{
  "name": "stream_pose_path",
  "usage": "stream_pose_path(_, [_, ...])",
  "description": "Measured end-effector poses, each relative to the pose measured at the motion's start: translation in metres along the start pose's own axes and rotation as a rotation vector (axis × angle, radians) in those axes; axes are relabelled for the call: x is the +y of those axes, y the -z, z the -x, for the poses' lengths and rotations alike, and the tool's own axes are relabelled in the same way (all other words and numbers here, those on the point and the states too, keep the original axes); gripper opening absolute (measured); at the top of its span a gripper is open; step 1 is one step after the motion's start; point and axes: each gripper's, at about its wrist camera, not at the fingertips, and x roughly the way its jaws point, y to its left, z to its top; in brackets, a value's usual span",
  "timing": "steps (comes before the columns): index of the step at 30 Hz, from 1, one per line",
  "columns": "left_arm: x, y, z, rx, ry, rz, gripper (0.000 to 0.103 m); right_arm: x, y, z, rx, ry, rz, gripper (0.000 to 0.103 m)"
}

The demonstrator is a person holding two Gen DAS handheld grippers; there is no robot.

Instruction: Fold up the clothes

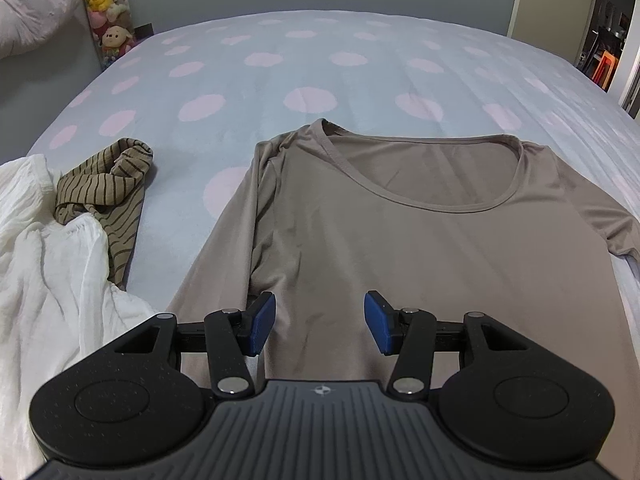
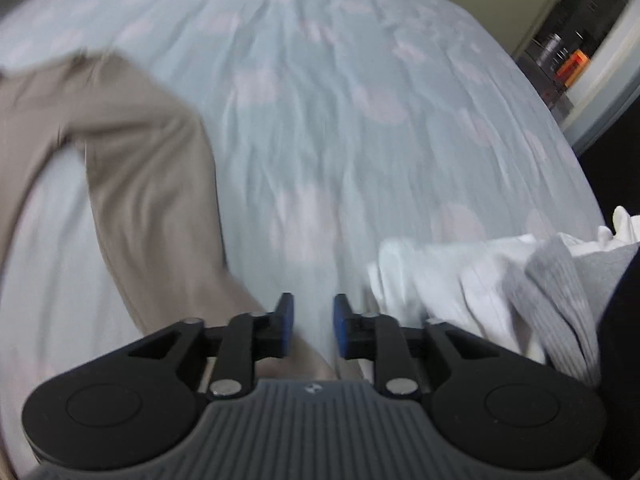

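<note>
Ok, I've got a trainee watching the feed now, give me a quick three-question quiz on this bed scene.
1. True or false: the left gripper is clamped on the taupe shirt.
2. Which garment lies partly under the white garment? A) striped garment B) grey ribbed garment C) taupe shirt
3. Fill in: the bedsheet is pale blue with pink ____.

Key: 1 false, its jaws are open above the fabric; 2 A; 3 dots.
</note>
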Motion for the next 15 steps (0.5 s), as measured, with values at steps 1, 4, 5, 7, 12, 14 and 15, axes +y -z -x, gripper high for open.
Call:
stream_pose_path(1, [-0.001, 0.0, 0.001, -0.004, 0.002, -0.004, 0.047, 0.002, 0.002, -0.003, 0.011, -0.001, 0.027, 0.028])
stream_pose_path(4, [0.0, -0.001, 0.003, -0.014, 0.003, -0.012, 0.047, 0.011, 0.002, -0.019, 0.056, -0.03, 0.086, 0.036])
stream_pose_path(5, [0.001, -0.001, 0.003, -0.016, 0.001, -0.013, 0.047, 0.015, 0.003, -0.024, 0.071, -0.035, 0.106, 0.037])
stream_pose_path(7, [0.004, -0.002, 0.003, -0.016, -0.007, -0.001, 0.047, 0.019, 0.007, -0.034, 0.096, -0.025, 0.113, 0.037])
stream_pose_path(12, [0.014, -0.003, 0.005, -0.026, -0.001, 0.036, 0.047, 0.014, 0.008, -0.035, 0.148, -0.026, 0.057, 0.016])
stream_pose_path(14, [0.015, -0.003, 0.006, -0.03, 0.001, 0.036, 0.047, 0.017, 0.004, -0.03, 0.168, 0.006, 0.091, 0.002])
stream_pose_path(15, [0.016, -0.003, 0.006, -0.032, 0.001, 0.035, 0.047, 0.02, 0.002, -0.025, 0.166, 0.044, 0.118, 0.002])
